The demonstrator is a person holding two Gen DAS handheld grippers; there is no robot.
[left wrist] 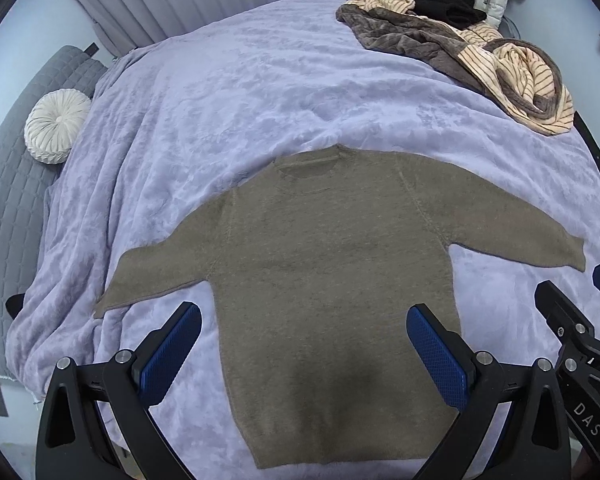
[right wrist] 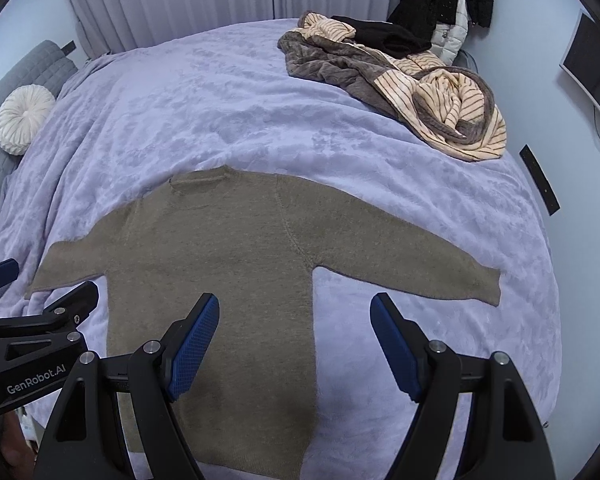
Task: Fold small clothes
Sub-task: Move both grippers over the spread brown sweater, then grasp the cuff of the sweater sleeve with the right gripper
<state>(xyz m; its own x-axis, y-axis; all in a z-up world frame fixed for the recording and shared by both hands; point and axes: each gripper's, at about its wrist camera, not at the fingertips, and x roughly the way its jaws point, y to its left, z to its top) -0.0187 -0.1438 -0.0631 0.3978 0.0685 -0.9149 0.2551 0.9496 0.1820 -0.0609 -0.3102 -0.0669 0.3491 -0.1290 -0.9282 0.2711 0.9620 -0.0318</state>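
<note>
Round white cushion (left wrist: 57, 126) off the bed's left edge; left tongs (left wrist: 304, 344) spread wide, holding nothing, poised above the near edge over the hem of a brown sweater (left wrist: 332, 272) spread flat, face up, sleeves out, neck toward the far edge. Right tongs (right wrist: 296, 340) likewise wide apart and empty, straddling the sweater's right side seam; heap of striped and brown clothes (right wrist: 404, 80) at the far right corner of the lilac blanket (left wrist: 220, 100). Probably soft, light, limp knit, clinging slightly to plush: best pinched at sleeve cuffs or hem corners.
</note>
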